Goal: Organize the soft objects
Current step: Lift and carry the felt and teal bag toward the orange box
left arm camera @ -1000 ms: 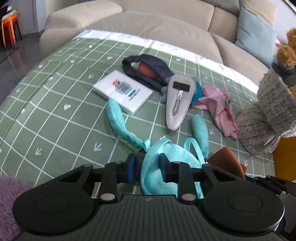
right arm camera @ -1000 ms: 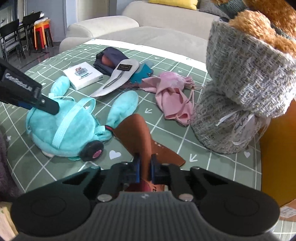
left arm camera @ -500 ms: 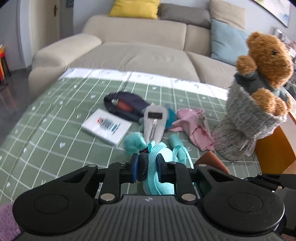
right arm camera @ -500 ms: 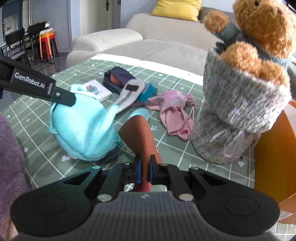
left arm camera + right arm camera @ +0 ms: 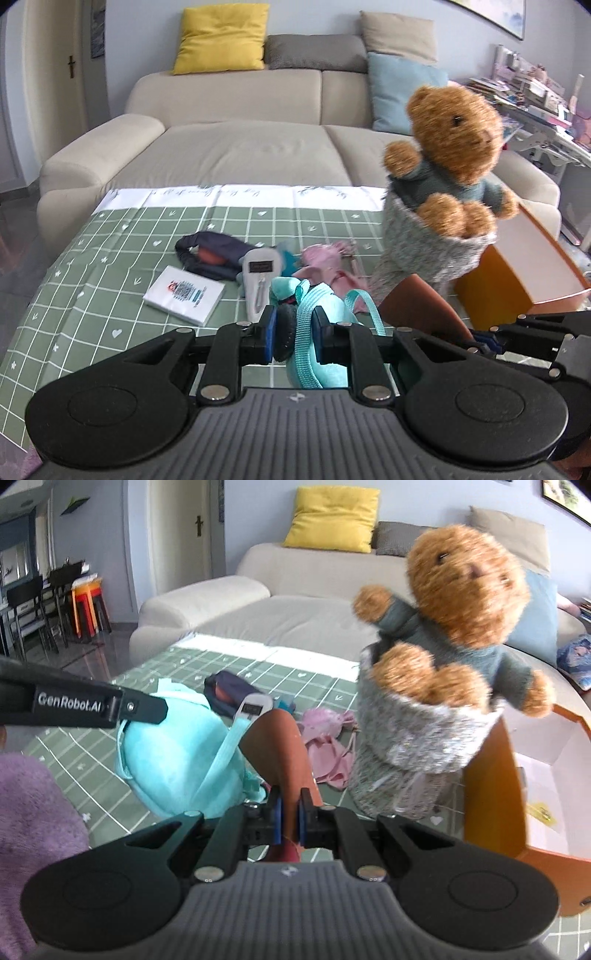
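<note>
Fingers on both grippers clenched, both loads up off the desk.

My left gripper pinches the teal plush by its dark nose and strap; my right gripper clamps the brown pouch, long axis pointing away. Orange box sits to my right, nearer the right hand, behind the teddy bear.

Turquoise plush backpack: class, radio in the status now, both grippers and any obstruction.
Left gripper shut on turquoise plush backpack. Right gripper shut on brown leather piece. Teddy bear in grey knitted bag close ahead.
</note>
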{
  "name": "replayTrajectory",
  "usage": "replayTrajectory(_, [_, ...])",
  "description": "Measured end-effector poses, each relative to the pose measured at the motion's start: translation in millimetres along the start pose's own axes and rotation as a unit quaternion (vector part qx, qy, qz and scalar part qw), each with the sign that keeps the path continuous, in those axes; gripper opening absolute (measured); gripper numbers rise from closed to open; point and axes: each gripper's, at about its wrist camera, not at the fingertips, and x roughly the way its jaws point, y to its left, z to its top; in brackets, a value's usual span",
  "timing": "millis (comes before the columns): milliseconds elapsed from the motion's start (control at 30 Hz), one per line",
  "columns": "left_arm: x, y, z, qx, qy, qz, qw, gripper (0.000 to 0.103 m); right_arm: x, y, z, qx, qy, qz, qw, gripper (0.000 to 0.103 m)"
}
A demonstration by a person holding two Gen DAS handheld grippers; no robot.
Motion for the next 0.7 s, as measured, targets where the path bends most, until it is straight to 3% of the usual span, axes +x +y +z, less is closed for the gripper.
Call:
replayTrajectory(400, [-35.4,-49.0,21.4,0.042,-0.017,-0.072,0.9964,0.022,-85.3,-42.6,-6.3,0.046,-0.029,-0.037,0.998,0.006])
replayTrajectory(700, [-49.6,-115.3,48.4,0.101,-0.040,-0.148,0.9830,0.022,-134.2,-90.8,-15.3,0.094,-0.049,-0.095,0.990,0.006])
